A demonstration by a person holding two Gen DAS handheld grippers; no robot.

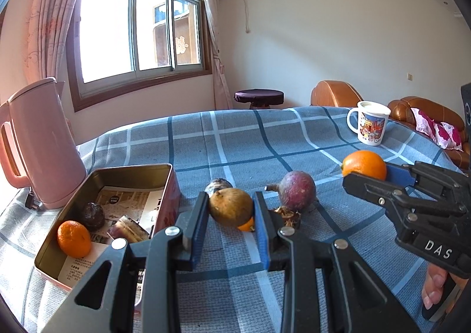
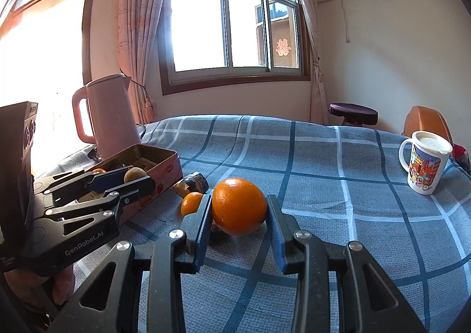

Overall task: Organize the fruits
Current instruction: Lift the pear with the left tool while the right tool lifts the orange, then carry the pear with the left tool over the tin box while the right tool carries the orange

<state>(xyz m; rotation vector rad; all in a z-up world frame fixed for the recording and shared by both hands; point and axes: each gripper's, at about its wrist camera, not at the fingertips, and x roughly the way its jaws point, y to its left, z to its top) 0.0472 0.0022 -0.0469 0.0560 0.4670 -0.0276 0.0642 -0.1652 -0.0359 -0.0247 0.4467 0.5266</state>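
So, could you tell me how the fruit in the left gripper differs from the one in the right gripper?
The brown fruit is dull, mottled tan; the orange is bright and glossy. The brown fruit looks smaller and sits near the open tin; the orange is further toward the mug. Shared: both are roundish, and each is clamped between blue pads, by the left gripper and right gripper.

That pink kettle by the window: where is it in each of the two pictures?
Left wrist view: pink kettle at the far left edge, behind the open tin.
Right wrist view: upper left, again just behind the tin.
Shared landmark: the cartoon mug, far right.
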